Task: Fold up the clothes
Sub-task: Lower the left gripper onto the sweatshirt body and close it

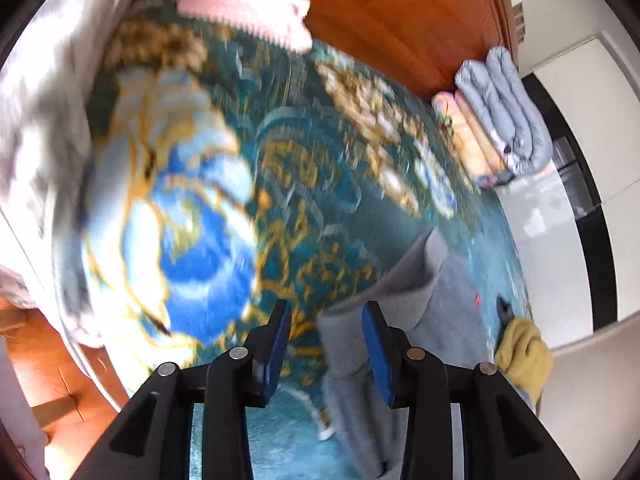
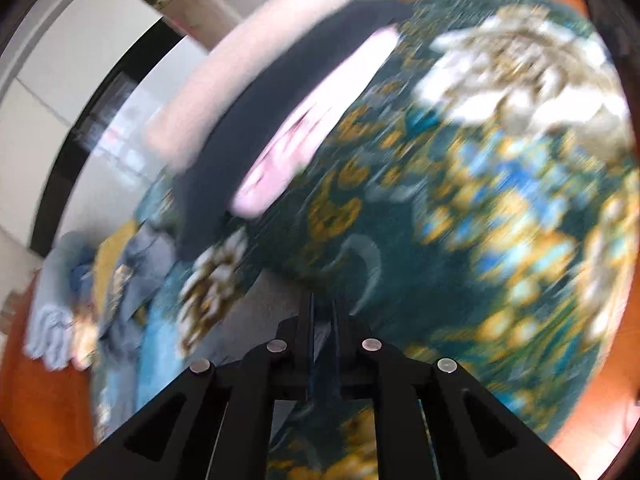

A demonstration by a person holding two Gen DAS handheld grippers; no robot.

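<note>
A grey garment [image 1: 424,296] lies on the teal patterned rug [image 1: 288,168] at the lower right of the left wrist view. My left gripper [image 1: 326,322] hangs just over its left edge. The jaws stand open, and a strip of the grey cloth shows between the blue pads [image 1: 280,344], which do not press on it. The right wrist view is heavily blurred. There my right gripper [image 2: 324,312] has its jaws almost together, and I see nothing held between them. A pale grey patch of cloth [image 2: 276,300] lies on the rug [image 2: 440,208] just left of its fingers.
Folded clothes [image 1: 500,116] are stacked at the rug's far right edge. A pink knit piece [image 1: 244,8] lies at the far side, a pale grey blanket [image 1: 40,140] at the left, a yellow cloth [image 1: 524,354] near right. Blurred beige, navy and pink fabrics [image 2: 260,120] and a clothes pile [image 2: 100,280] border the rug.
</note>
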